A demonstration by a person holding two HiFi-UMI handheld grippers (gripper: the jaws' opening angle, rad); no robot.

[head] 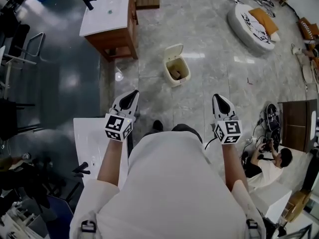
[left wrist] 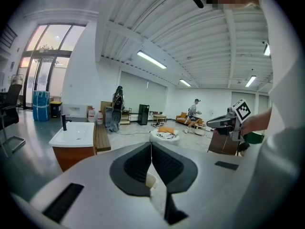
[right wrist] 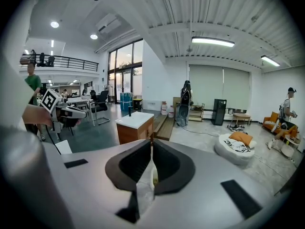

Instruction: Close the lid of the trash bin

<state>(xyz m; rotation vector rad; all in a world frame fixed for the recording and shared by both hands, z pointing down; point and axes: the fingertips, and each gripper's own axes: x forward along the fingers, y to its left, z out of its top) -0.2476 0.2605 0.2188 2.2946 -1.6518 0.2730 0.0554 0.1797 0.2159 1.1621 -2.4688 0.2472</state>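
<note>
Shirt (head: 169, 183) nearest; cream bin (head: 171, 77) open, seemingly part-filled.

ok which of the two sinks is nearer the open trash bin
The sink on the wooden cabinet, left of the trash bin; the all-white sink is by the left gripper.

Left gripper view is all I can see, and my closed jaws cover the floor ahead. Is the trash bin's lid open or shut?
Observer: Open. In the head view the trash bin stands on the floor ahead with its lid tipped up and back.
Operator: Is anything inside it?
Observer: Yes, a brown object lies at the bottom; I can't tell what it is.
Operator: I see my right gripper from the side only. What are its jaws doing?
Observer: In its own view the right gripper has its jaws together with nothing held.
</note>
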